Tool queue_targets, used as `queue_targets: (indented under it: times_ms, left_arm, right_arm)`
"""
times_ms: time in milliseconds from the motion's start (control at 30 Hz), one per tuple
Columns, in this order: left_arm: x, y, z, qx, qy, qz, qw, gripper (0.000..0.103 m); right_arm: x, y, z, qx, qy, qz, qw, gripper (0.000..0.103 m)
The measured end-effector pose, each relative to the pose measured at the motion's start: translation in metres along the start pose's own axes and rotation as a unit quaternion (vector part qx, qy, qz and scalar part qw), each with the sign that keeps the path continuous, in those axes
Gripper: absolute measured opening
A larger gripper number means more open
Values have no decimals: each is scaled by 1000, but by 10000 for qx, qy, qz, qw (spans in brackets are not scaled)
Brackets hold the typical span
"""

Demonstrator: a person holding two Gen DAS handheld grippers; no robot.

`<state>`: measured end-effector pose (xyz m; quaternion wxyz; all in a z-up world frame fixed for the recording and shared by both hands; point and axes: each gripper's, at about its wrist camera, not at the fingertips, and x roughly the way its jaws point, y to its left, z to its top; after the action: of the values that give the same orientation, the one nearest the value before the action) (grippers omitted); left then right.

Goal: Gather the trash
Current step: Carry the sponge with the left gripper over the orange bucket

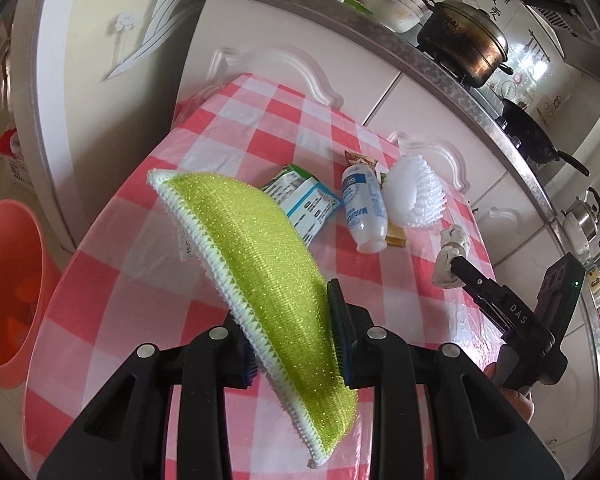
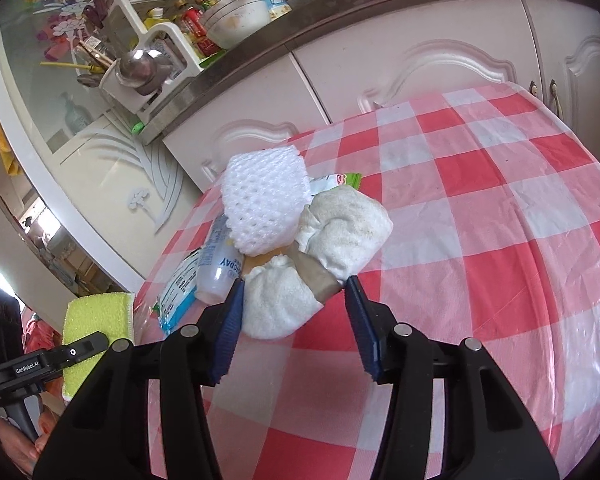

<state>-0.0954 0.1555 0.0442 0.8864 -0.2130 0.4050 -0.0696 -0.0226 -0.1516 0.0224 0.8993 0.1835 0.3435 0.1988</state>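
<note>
left gripper (image 1: 292,328) pinches green scrub sponge (image 1: 256,256) btwn its 2 pads, sponge lifted above checked tablecloth (image 1: 236,128), orange bin (image 1: 8,280) at 9 o'clock in left wrist view. right gripper (image 2: 294,320) is clamped on crumpled white tissue wad w/ brown tape (image 2: 300,276), left pad against it, right pad at the tape end. rest of trash at 12 o'clock of it: white foam net (image 2: 260,204), small white bottle (image 2: 218,268), blue-white wrapper (image 2: 178,292) all on cloth
</note>
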Motion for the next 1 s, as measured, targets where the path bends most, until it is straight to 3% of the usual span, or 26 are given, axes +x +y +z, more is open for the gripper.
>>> queue_targets:
  times_ms: [233,567,1000]
  left_arm:
    - [-14,36,-15,-231,14,-13,9997,31]
    - [-43,85,-32,-577,-67,-127,9982,31]
    - [-83,154,-41,-1099,-389,-7,9932,31]
  right_arm:
    - [-6,20,-16,-268,62,-38,9996,52]
    - [-10,43,-40,-199,332,274,9989,52]
    - [8,123,-60,-862,925,744,9892,52]
